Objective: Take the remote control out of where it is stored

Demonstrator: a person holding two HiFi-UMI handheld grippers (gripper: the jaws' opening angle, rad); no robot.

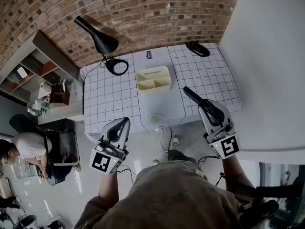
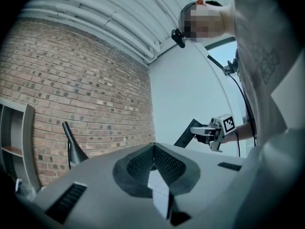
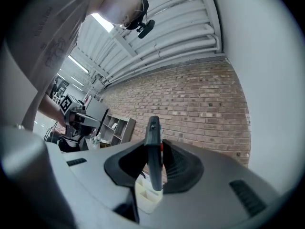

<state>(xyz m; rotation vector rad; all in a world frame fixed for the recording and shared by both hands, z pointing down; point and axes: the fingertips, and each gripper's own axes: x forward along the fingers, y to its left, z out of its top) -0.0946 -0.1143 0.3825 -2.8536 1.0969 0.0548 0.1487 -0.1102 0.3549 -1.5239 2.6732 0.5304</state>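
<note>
Right gripper [image 1: 208, 109] is clamped on the remote control [image 3: 152, 149], edge-on, already clear of the cream organizer [image 1: 152, 86] on the counter [image 1: 109, 99] beyond. Left gripper [image 2: 154, 147] is closed on nothing. The remote looks light, rigid and slick (I'd pinch mid-body, across the flat faces).

Remote control [image 1: 195, 98] held clear of the cream organiser [image 1: 153, 78]
The right gripper [image 1: 209, 109] clamps it at the organiser's near right; the left gripper [image 1: 123, 126] hangs at its near left, and a black lamp [image 1: 102, 42] stands at its far left
</note>
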